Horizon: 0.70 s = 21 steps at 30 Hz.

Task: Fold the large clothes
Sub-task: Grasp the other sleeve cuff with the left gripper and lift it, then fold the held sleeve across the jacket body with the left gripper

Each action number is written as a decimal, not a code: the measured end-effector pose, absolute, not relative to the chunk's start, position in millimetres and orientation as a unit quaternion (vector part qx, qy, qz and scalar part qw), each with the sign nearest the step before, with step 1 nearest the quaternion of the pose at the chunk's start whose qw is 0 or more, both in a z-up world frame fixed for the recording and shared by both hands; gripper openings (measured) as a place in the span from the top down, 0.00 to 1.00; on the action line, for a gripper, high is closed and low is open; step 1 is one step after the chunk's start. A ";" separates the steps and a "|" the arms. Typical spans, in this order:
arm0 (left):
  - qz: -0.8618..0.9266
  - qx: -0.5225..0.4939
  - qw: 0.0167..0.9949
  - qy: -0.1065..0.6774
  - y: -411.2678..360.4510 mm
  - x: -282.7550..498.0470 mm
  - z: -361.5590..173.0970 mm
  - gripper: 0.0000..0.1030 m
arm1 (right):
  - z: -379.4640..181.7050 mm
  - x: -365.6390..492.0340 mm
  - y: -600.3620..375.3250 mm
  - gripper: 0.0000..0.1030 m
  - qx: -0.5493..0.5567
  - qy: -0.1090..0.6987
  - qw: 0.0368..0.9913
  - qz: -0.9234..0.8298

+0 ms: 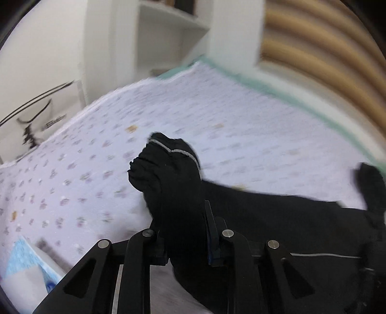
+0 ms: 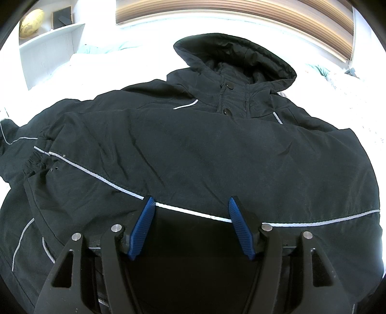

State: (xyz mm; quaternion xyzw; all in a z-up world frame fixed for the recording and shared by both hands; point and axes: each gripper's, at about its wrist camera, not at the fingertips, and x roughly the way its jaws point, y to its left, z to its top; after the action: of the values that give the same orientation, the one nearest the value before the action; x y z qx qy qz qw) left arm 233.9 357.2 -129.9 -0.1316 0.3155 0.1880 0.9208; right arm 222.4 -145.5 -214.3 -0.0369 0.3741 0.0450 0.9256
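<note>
A black hooded jacket (image 2: pixel 193 149) lies spread face-up across the bed, its hood (image 2: pixel 236 58) at the far end towards the ribbed wooden headboard (image 2: pixel 231 12) and its body filling most of the near side. Two dark snap buttons (image 2: pixel 228 97) sit one above the other below the collar, and thin grey reflective piping (image 2: pixel 96 177) runs in long lines over the chest and sleeves.

The left gripper (image 1: pixel 184 227) is clenched on the cuff end of a sleeve (image 1: pixel 168 174). The bunched black fabric is pinched between its jaws and stands up past the tips as a gathered knot, with a strip of grey piping curling over the top. Behind it the bedspread (image 1: pixel 217 116), pale lilac with a small flower print, stretches away to a teal edge (image 1: pixel 301 96). The rest of the jacket trails to the right in this blurred view. A white shelving unit (image 1: pixel 168 31) stands beyond the far left corner of the bed.

The right gripper (image 2: pixel 190 210) hangs over the lower front of the jacket, jaws released and well apart. Its blue ribbed pads (image 2: pixel 142 224) stand either side of the piping line with nothing clamped between them; whether the tips touch the cloth I cannot tell. On the far left shelf (image 2: pixel 51 36) sits a yellowish globe (image 2: pixel 31 23).
</note>
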 end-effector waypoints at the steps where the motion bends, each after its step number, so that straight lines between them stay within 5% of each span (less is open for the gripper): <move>1: 0.173 -0.125 0.927 0.307 346.7 231.6 -121.0 0.80 | -214.5 222.2 -145.5 0.34 -0.037 0.374 0.926 0.044; 10: -0.090 -0.113 0.957 0.252 175.7 225.5 -52.4 0.80 | -214.1 223.6 -146.1 0.33 -0.032 0.373 0.926 0.047; 21: -0.230 -0.022 0.889 0.396 5.7 278.8 -141.3 0.78 | -215.1 225.1 -145.5 0.28 -0.023 0.368 0.927 0.059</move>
State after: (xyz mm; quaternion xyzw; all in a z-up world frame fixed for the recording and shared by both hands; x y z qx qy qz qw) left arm 278.8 5.7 -141.3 -0.0220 0.3958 -0.2296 0.8889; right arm 225.1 -145.5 -215.1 -0.0230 0.3685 0.0586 0.9275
